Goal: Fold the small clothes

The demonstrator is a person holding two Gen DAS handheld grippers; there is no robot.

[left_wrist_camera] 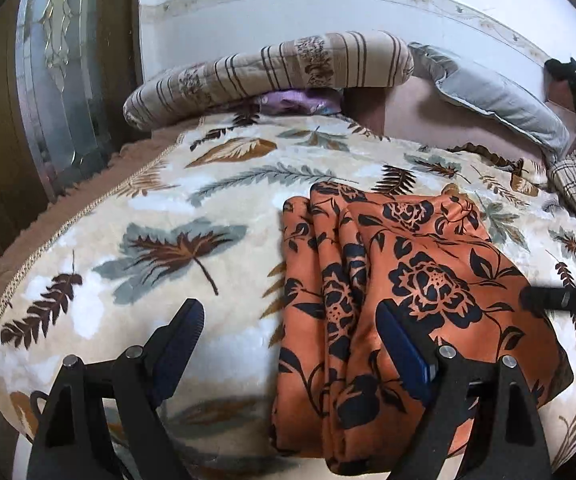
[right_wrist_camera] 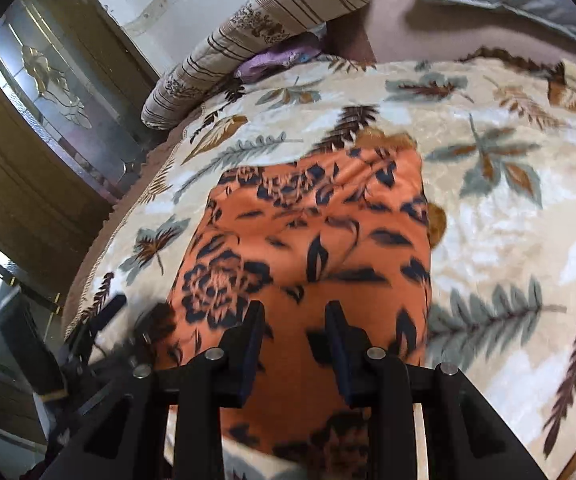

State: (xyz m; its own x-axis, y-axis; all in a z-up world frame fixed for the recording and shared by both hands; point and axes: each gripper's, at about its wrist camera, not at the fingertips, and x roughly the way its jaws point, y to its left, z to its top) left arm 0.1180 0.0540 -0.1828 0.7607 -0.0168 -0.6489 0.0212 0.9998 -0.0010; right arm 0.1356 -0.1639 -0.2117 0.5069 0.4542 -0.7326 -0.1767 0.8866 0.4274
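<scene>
A: Now, garment position? Orange floral garment [left_wrist_camera: 407, 264] lies folded on the leaf-print blanket [left_wrist_camera: 148, 216], striped pillow [left_wrist_camera: 272, 68] beyond.

B: Left gripper [left_wrist_camera: 288, 316]?

A: Jaws wide apart, nothing between; one finger over the cloth's edge.

B: Right gripper [right_wrist_camera: 293, 320]?

A: Jaws partly apart above the cloth; view blurred, no pinch visible.

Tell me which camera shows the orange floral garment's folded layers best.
The left wrist view. There the orange garment is sharp, and its stacked pleats show along its left side on the leaf-print blanket. The right wrist view shows the same garment motion-blurred, as one flat surface running under the right gripper, its layers unreadable.
</scene>
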